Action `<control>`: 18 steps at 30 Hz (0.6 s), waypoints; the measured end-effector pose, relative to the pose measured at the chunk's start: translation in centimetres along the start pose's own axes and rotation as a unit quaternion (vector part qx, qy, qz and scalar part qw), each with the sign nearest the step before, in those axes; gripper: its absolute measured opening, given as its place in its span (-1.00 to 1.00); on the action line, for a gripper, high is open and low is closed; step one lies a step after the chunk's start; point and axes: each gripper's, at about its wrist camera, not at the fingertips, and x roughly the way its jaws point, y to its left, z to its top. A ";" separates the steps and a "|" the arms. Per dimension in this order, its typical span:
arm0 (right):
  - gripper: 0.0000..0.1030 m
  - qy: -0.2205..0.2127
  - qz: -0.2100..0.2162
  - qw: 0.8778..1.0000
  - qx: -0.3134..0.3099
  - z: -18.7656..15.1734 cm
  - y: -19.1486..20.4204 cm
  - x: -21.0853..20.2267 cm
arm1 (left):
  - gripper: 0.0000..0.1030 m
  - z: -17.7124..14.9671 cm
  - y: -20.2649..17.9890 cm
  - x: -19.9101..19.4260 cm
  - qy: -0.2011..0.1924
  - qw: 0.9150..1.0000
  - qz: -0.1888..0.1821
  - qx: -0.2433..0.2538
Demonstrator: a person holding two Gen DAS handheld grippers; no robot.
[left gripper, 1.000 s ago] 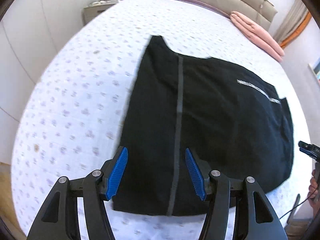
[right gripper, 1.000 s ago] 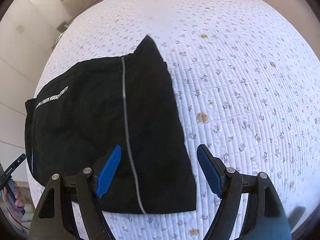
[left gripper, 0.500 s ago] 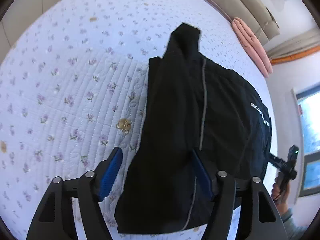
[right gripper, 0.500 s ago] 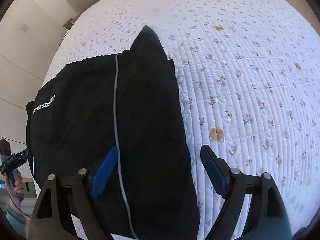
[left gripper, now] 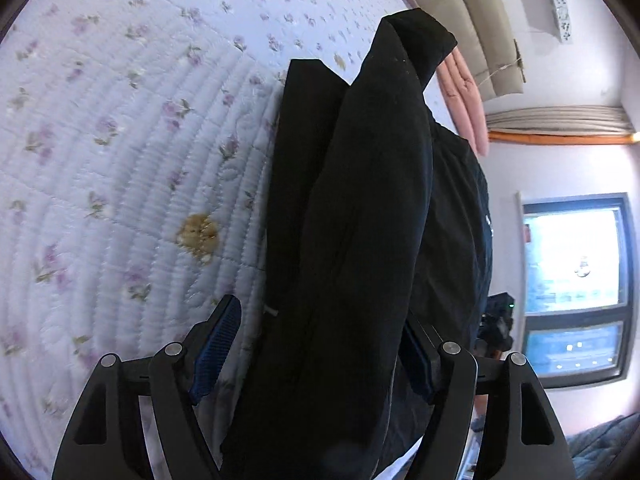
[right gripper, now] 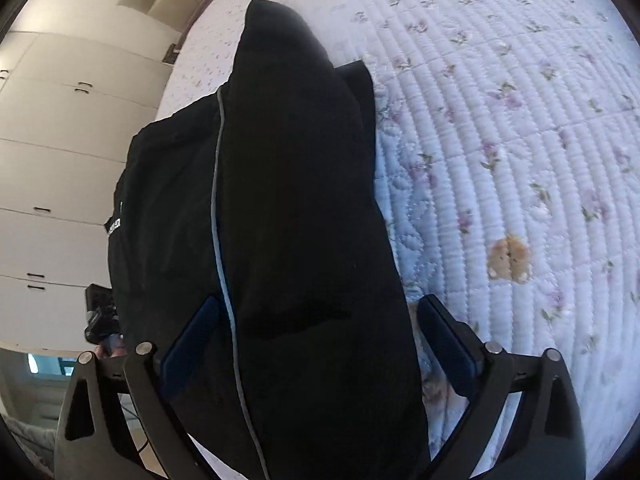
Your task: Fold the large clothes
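Left wrist view, black garment [left gripper: 352,240] between open left gripper [left gripper: 316,344] fingers

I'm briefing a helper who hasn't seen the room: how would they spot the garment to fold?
Look at the bed's white floral quilt. The black garment lies on it, the only dark item, with a thin grey stripe along its length.

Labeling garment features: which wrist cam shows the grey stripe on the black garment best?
Right wrist: the grey stripe runs unbroken down the black garment. Left wrist shows the garment but no stripe, just dark folds.
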 end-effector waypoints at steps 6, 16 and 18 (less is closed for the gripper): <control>0.96 0.005 0.034 0.999 -0.024 0.2 0.9 1.1 | 0.47 1.1 0.2 1.8 0.009 0.999 -0.043 -0.003; 0.01 -0.013 0.068 0.997 -0.042 -0.7 3.1 2.0 | -0.30 0.2 -3.5 1.3 -0.024 0.997 -0.025 0.072; -0.11 -0.023 0.064 0.997 -0.048 -1.2 3.9 1.4 | -0.35 0.0 -4.7 0.8 -0.034 0.996 -0.029 0.082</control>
